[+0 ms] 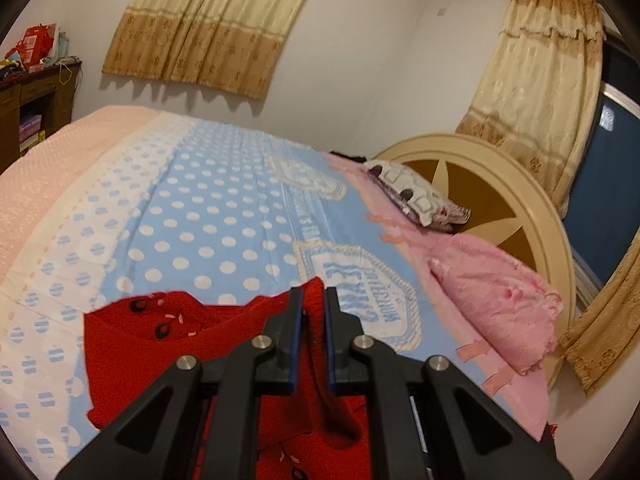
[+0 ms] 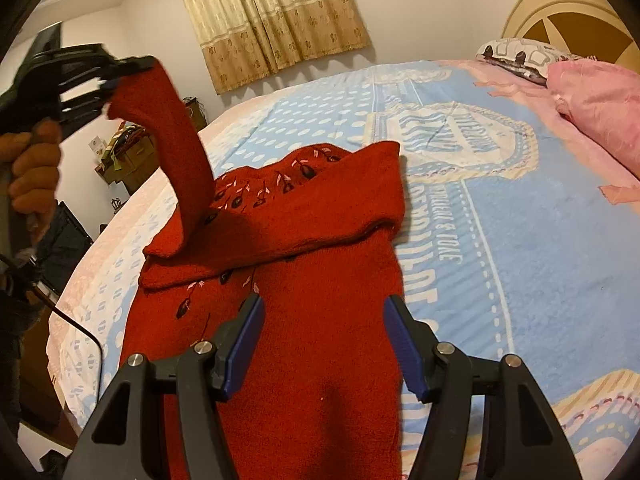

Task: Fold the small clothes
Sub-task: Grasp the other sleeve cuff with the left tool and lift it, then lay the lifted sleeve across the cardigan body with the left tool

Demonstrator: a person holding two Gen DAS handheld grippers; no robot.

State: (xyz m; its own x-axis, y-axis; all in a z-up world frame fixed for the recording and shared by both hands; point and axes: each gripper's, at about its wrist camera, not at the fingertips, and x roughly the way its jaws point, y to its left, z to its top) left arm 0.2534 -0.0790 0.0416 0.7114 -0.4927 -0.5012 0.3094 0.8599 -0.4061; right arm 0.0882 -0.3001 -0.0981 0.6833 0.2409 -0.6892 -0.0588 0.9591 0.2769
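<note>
Left wrist view: left gripper [image 1: 313, 304] was clamped on a sleeve of the red sweater [image 1: 132, 344], which lay on the bedspread [image 1: 208, 208].

Right wrist view: right gripper [image 2: 323, 332] hung with jaws apart, empty, above the sweater's body. One flap lay folded over; the lifted sleeve [image 2: 176, 128] was not yet laid, so roughly half remained.

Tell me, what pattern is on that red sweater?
Small dark buds with pink leaves on the red sweater, clearest in the right wrist view.

Open bedspread [image 1: 208, 216] beyond sweater [image 2: 312, 240], pillows [image 1: 496, 292] blocking right
</note>
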